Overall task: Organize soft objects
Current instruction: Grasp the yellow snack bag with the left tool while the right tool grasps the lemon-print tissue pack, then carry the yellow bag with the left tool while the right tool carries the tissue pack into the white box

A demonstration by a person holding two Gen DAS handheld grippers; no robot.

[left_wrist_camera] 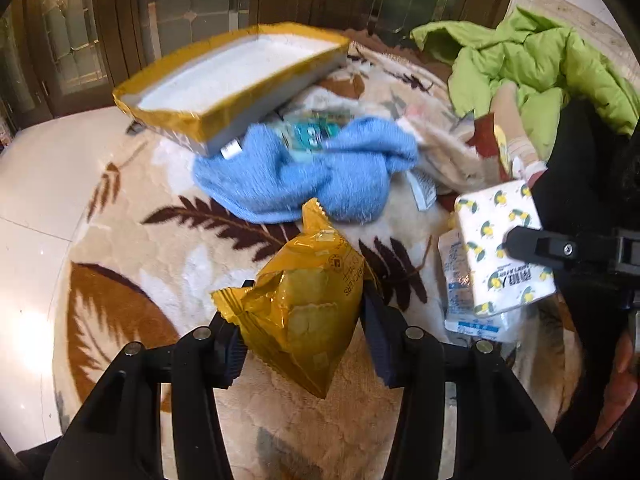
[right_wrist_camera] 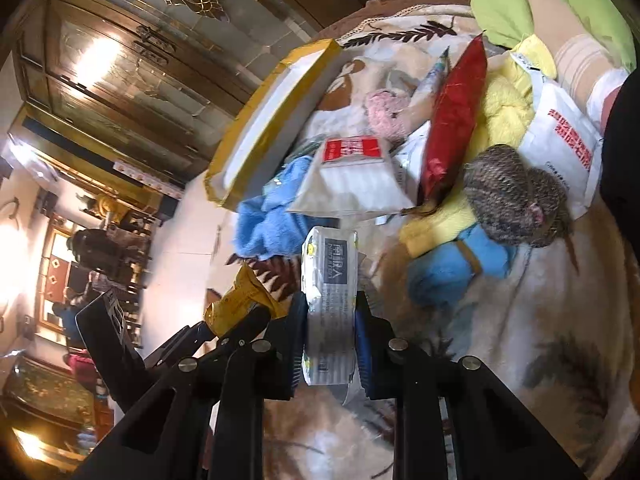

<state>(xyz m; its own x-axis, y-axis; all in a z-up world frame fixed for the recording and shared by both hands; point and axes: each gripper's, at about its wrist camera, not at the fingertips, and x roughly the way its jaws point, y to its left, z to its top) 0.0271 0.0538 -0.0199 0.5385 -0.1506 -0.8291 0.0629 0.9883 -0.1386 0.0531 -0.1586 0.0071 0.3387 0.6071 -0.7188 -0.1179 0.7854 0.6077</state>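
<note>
Left wrist view: left gripper clamped on yellow cracker packet, lifted above leaf-patterned rug, long axis running away toward yellow-rimmed box. Right gripper pinching tissue pack likewise, lengthwise ahead. Probably mid-carry; next, reaching over box, then loosening fingers.

Towel lies on rug, box behind it, tissue pack right.

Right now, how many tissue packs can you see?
2. One lemon-print tissue pack is clamped in the right gripper. A second pack lies on the rug just beneath it. The pile may hide more.
</note>
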